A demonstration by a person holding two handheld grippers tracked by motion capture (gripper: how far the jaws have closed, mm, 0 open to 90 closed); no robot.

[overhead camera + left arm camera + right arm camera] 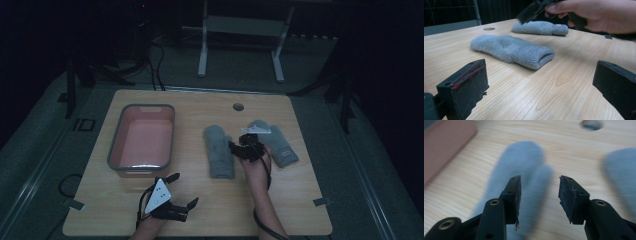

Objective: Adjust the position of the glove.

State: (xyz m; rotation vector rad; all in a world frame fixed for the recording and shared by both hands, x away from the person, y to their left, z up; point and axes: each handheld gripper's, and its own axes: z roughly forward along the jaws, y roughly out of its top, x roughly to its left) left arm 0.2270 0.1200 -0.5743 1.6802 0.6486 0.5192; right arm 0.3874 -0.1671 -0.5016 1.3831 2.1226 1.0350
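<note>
Two grey mittens [218, 151] [274, 142]; one pink bin [142, 139].

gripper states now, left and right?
Left gripper: open, empty, above the bare wooden table.
Right gripper: open, empty, above the fuzzy grey knitted mitten.

We see two fuzzy grey mittens [218, 150] [274, 141] with ribbed cuffs on the pale wood-grain table [200, 210]. The bin [142, 140] is salmon pink inside with a grey rim. Our grippers' jaws are black, and the left gripper [182, 190] carries a grey triangular plate.
</note>
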